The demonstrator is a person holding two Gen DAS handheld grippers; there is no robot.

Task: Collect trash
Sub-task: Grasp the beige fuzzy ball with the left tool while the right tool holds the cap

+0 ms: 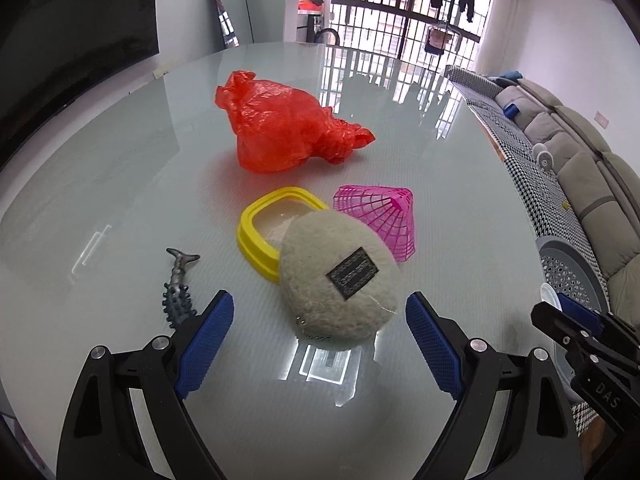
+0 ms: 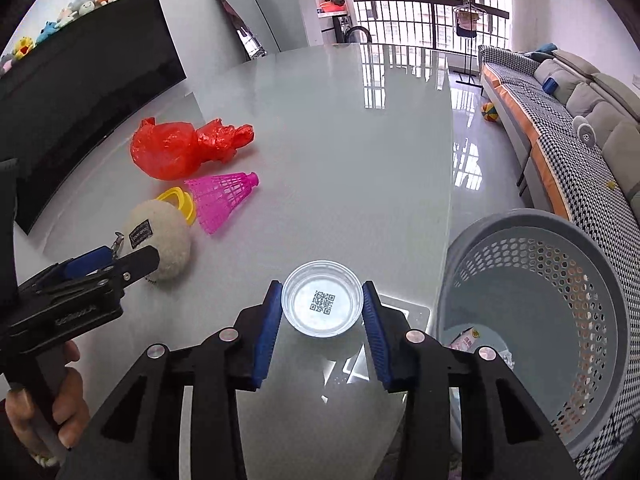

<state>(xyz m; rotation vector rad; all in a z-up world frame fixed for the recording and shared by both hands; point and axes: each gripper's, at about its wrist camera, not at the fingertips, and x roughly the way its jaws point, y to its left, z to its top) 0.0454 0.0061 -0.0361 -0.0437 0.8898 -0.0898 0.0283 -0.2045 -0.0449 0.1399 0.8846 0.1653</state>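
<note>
Grey sofa (image 2: 600, 92), leaning mirror (image 2: 248, 20), plush toys (image 2: 80, 4) atop dark screen (image 2: 80, 92)

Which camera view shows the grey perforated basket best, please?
The right wrist view: the grey perforated basket sits beside the table edge, with its rim, holed wall and some packaging inside all visible. The left wrist view catches only a slice of its rim and wall at the right edge.

walls: white | window (image 2: 430, 0): barred, bright, laundry hanging | sofa (image 2: 592, 92): grey | floor (image 2: 472, 152): glossy | mirror (image 2: 248, 20): leaning
</note>
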